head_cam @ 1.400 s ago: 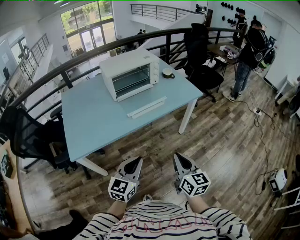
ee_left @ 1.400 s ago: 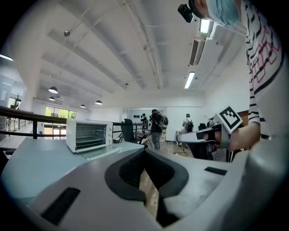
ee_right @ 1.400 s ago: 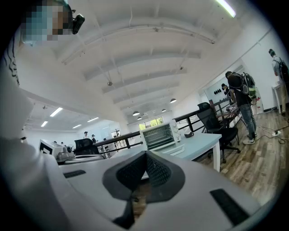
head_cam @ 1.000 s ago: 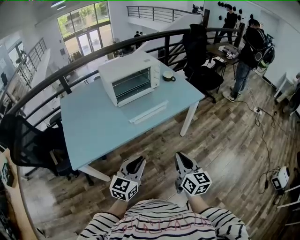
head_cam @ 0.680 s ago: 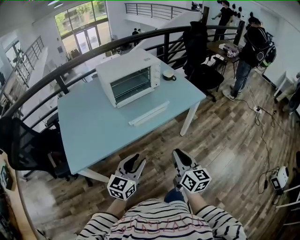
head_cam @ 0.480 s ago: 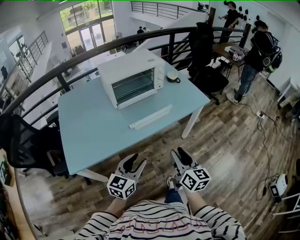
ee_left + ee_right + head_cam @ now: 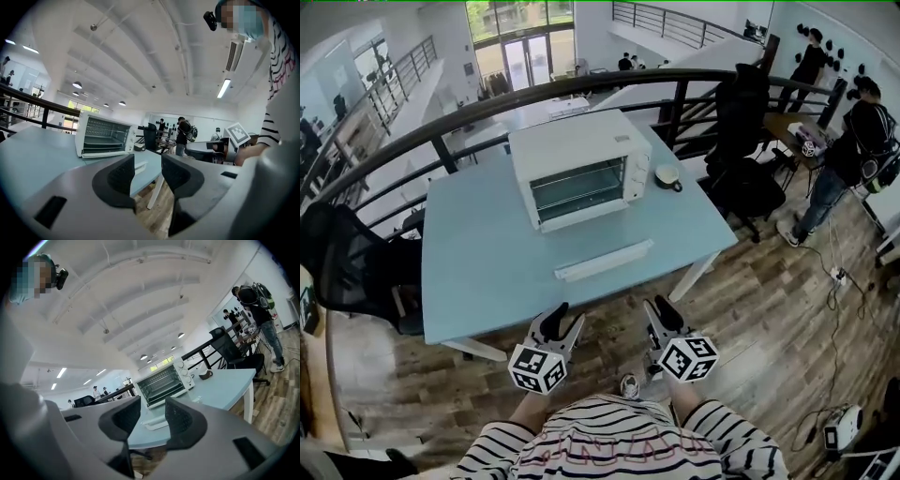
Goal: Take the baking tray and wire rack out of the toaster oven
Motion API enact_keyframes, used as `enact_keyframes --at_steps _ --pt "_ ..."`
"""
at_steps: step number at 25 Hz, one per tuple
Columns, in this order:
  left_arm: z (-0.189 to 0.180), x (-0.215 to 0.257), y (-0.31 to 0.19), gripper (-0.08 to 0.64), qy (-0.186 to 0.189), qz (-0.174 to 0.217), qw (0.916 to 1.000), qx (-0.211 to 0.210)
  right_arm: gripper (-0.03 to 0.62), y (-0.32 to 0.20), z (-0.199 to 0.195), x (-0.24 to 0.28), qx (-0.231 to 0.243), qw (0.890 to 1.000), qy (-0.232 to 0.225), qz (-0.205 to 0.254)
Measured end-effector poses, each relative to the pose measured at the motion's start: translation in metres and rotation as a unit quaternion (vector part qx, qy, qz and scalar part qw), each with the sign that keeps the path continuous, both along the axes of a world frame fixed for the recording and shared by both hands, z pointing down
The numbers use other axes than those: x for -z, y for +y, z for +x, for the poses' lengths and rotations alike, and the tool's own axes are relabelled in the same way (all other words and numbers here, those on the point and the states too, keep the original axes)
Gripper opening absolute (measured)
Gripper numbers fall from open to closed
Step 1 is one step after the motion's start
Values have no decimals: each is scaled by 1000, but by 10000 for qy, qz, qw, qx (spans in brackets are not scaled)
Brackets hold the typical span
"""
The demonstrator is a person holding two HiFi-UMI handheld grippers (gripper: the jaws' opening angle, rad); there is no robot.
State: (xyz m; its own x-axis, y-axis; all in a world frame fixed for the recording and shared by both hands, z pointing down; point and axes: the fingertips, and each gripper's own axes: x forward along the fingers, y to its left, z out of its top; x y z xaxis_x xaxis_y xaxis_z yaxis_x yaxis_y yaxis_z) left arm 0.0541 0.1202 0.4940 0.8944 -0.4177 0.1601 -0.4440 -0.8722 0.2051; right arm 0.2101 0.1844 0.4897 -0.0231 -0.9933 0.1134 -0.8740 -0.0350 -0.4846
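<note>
A white toaster oven (image 7: pixel 581 169) stands at the back of a light blue table (image 7: pixel 478 272). Its front faces me, and wire rack lines show in the dark inside (image 7: pixel 104 136) (image 7: pixel 165 380); the baking tray I cannot make out. Both grippers hang side by side over the wooden floor, just short of the table's near edge and far from the oven. My left gripper (image 7: pixel 562 319) (image 7: pixel 147 168) is open with nothing between its fingers. My right gripper (image 7: pixel 661 311) (image 7: pixel 152 416) is open and empty too.
A long white bar (image 7: pixel 605 260) lies on the table in front of the oven. A mug (image 7: pixel 667 176) sits right of the oven. Black chairs stand at the left (image 7: pixel 356 272) and far right (image 7: pixel 745 169). A curved railing (image 7: pixel 487 108) runs behind the table. People (image 7: pixel 853 141) stand at right.
Both grippers went from shut to open. They and the camera moved toward the table, whose near edge now lies just beyond the fingertips.
</note>
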Motion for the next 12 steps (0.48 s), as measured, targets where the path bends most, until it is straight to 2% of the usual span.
enact_keyframes --at_steps 4,12 --pt "25 -4 -15 156 44 -52 9995 302 155 -22 30 -2 233 9997 -3 5" --pt "52 -13 -47 156 155 -136 9959 884 155 -68 68 -13 628 9979 -132 -37"
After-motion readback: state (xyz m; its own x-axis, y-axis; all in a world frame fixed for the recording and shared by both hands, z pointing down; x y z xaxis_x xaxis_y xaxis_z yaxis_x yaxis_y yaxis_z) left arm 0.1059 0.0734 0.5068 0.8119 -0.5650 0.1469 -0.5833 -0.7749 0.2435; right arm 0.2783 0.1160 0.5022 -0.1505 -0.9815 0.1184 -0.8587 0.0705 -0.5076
